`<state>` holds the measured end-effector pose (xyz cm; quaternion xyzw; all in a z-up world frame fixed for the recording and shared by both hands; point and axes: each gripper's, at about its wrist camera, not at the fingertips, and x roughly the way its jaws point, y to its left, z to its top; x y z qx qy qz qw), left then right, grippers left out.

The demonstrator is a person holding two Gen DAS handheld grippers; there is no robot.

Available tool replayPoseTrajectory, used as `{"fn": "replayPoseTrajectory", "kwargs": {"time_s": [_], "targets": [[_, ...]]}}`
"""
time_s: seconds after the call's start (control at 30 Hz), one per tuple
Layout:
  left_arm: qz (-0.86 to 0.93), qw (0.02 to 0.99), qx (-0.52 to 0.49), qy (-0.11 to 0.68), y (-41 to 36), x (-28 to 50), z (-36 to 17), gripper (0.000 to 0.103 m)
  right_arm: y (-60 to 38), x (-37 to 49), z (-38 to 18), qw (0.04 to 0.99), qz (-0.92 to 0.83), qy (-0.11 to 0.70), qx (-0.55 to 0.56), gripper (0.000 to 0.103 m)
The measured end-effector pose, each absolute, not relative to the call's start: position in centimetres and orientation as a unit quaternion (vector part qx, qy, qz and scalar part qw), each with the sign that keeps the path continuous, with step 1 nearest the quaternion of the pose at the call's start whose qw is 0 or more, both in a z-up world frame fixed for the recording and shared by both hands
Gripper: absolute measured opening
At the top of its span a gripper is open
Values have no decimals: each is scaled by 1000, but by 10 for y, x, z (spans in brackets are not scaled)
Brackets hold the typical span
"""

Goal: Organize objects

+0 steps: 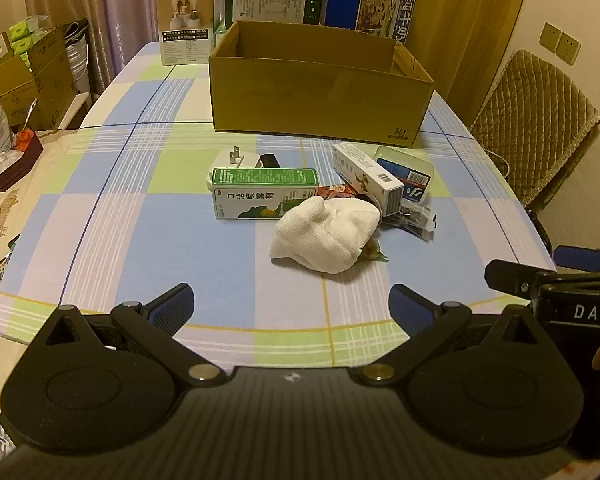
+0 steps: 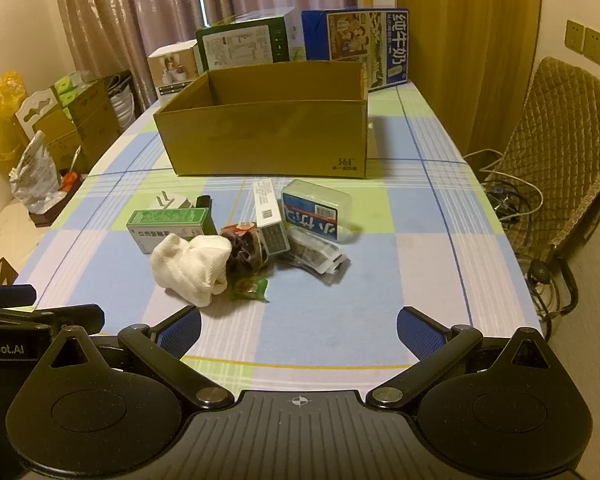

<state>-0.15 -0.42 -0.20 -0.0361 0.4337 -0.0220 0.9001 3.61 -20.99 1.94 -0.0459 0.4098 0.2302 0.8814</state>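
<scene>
Bare cloth (image 1: 140,240) between both spread grippers and pile (image 2: 236,240)

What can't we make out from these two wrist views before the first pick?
- Floor of the open brown cardboard box: hidden by its front wall in both views, so its contents are unknown.
- White plug adapter: lower part hidden behind the green-and-white carton.
- Dark snack wrappers: partly covered by the crumpled white cloth; count unclear.
- Small print on the long white carton: too small to read.
- Right gripper: cut off by the left view's edge.
</scene>
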Motion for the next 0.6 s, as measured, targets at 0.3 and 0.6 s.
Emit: {"fn": "replayPoseTrajectory", "kwargs": {"time_s": [0.3,0.6], "targets": [[-22,900,-38,433,-4,-2,-2,102,-211,36,19,882,231,409,-47,101],[-21,900,-37,434,-5,-1,-1,102,-212,36,20,882,232,408,-48,101]]}}
